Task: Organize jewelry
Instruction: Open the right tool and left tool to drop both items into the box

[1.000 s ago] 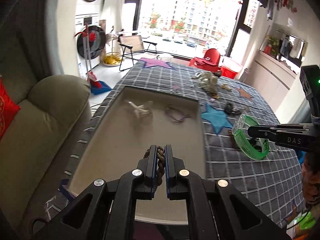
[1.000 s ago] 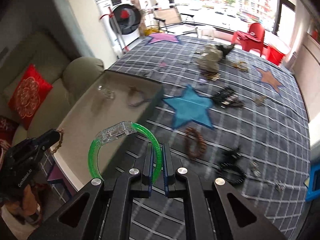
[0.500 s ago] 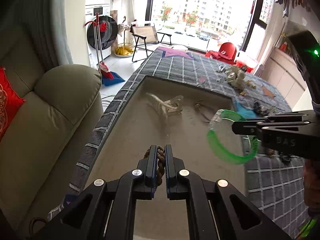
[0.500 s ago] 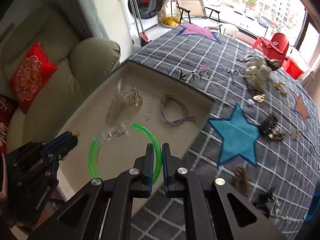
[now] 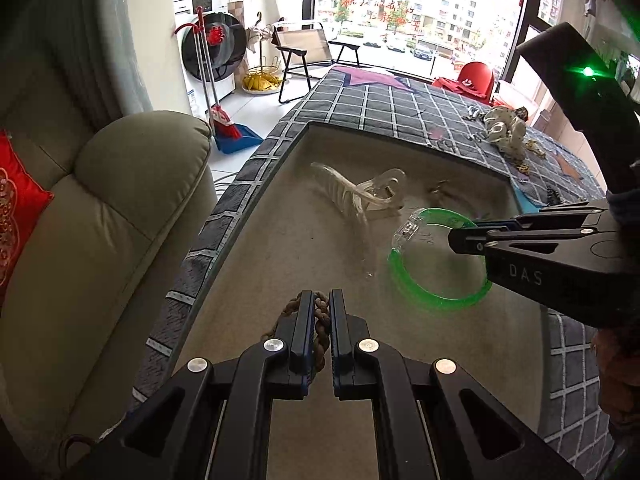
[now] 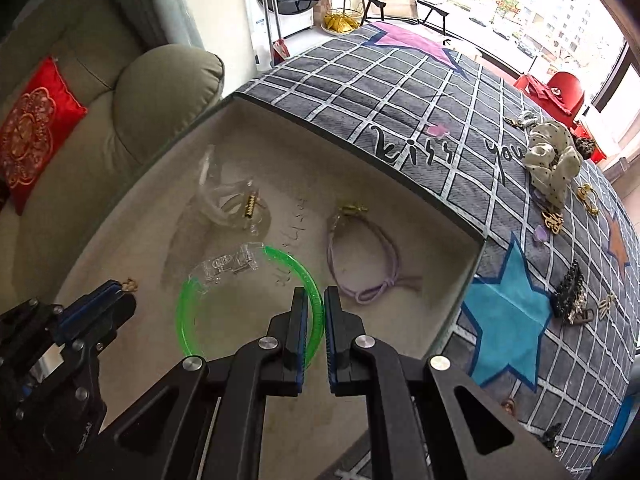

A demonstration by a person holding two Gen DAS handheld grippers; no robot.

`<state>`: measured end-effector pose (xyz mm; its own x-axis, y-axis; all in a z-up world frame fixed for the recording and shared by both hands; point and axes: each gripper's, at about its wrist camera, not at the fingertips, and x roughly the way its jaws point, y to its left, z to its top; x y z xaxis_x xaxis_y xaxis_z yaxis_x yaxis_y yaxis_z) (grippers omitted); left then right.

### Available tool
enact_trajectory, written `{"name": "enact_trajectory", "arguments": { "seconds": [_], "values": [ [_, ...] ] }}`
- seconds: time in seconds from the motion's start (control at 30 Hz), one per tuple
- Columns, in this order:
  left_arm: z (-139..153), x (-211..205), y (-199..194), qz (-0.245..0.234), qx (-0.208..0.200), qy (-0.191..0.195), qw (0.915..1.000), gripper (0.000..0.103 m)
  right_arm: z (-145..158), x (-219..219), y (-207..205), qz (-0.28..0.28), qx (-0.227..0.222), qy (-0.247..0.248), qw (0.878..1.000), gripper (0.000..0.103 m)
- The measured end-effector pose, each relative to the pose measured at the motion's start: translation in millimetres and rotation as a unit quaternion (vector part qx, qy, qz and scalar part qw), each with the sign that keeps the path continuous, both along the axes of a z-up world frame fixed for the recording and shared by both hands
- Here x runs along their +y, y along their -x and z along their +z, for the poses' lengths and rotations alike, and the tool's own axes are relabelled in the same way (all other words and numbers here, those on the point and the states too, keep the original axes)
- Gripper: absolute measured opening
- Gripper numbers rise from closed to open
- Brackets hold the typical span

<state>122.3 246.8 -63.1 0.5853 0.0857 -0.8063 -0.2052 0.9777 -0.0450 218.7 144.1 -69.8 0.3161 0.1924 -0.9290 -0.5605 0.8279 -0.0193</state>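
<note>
My left gripper (image 5: 319, 300) is shut on a brown braided bracelet (image 5: 320, 330) and holds it over the near left part of the beige tray (image 5: 280, 264). My right gripper (image 6: 316, 300) is shut on a green bangle with a clear clasp (image 6: 188, 312), held over the tray's middle; the bangle also shows in the left wrist view (image 5: 436, 298). Inside the tray lie a clear hair claw (image 5: 360, 196) (image 6: 232, 204) and a lilac cord bracelet (image 6: 360, 264). The left gripper shows at the lower left of the right wrist view (image 6: 124, 290).
The tray sits on a grey checked cloth with stars (image 6: 400, 92). More jewelry lies to the right: a polka-dot scrunchie (image 6: 552, 160), gold pieces (image 6: 554, 220) and a black clip (image 6: 570, 290). A beige sofa with a red cushion (image 5: 16, 216) stands left of the table.
My right gripper has carried the green bangle left from over the cloth to over the tray. My left gripper has moved forward over the tray, still holding the braided bracelet.
</note>
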Motion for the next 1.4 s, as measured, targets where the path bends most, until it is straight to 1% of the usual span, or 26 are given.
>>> {"name": "enact_trajectory", "arguments": {
  "seconds": [0.3,0.33,0.4,0.43,0.47,0.63,0.67,0.7,0.73,0.77,0.8,0.83,1.07,1.1,1.17,1.33,1.4],
  "values": [
    [-6.9,-4.2,-4.3,0.001,0.014,-0.011,0.9998,0.009,-3.4,1.3,-1.9,0.006,-0.003,-0.001,1.0,0.01],
    [-6.6,-4.9,-4.4,0.001,0.015,-0.014,0.9998,0.009,-3.5,1.2,-2.7,0.005,-0.001,-0.003,1.0,0.012],
    [-6.6,-5.9,-4.8,0.0,0.017,-0.017,0.9997,0.009,-2.6,-0.7,-3.7,0.002,0.007,-0.014,1.0,0.028],
    [-6.3,-6.2,-4.8,0.0,0.016,-0.016,0.9997,0.009,-0.6,-2.4,-3.4,-0.001,0.006,-0.02,1.0,0.045],
    [-6.0,-6.0,-4.4,0.0,0.016,-0.016,0.9997,0.009,1.2,-3.3,-3.4,-0.002,0.003,-0.022,1.0,0.055],
    [-4.3,-8.0,-5.4,0.002,0.016,-0.022,0.9996,0.01,23.4,-17.7,1.4,-0.016,-0.014,-0.053,0.998,0.056],
    [-4.0,-8.9,-5.3,0.001,0.016,-0.023,0.9996,0.013,28.1,-21.9,2.5,-0.02,-0.017,-0.059,0.998,0.056],
    [-3.5,-10.3,-5.2,-0.003,0.017,-0.023,0.9996,0.05,32.2,-26.3,3.7,-0.024,-0.02,-0.064,0.997,0.056],
    [-2.6,-10.7,-4.0,-0.001,0.015,-0.025,0.9996,0.097,35.3,-30.5,4.7,-0.029,-0.022,-0.069,0.997,0.056],
    [3.0,-11.4,-1.1,0.004,0.001,-0.031,0.9995,0.103,40.2,-37.7,6.4,-0.036,-0.024,-0.077,0.996,0.056],
    [10.9,-13.1,2.9,0.004,-0.022,-0.039,0.999,0.103,42.8,-43.2,8.0,-0.041,-0.025,-0.083,0.995,0.056],
    [14.8,-14.8,3.4,-0.002,-0.028,-0.043,0.9987,0.103,45.6,-50.1,10.0,-0.047,-0.025,-0.09,0.995,0.056],
    [20.3,-24.5,7.0,-0.008,-0.022,-0.046,0.9987,0.103,54.7,-86.8,22.2,-0.071,-0.019,-0.119,0.99,0.057],
    [21.9,-26.6,9.4,-0.007,-0.023,-0.047,0.9986,0.103,55.6,-92.4,26.1,-0.074,-0.017,-0.123,0.99,0.058],
    [25.2,-29.0,13.7,-0.005,-0.025,-0.048,0.9985,0.103,56.4,-100.3,31.8,-0.076,-0.015,-0.127,0.989,0.064],
    [31.7,-35.7,23.8,-0.002,-0.025,-0.036,0.999,0.103,56.6,-120.5,50.5,-0.085,-0.008,-0.141,0.986,0.069],
    [33.5,-38.9,27.9,-0.001,-0.023,-0.036,0.9991,0.103,56.8,-126.0,57.1,-0.086,-0.006,-0.145,0.986,0.073]
  ]
}}
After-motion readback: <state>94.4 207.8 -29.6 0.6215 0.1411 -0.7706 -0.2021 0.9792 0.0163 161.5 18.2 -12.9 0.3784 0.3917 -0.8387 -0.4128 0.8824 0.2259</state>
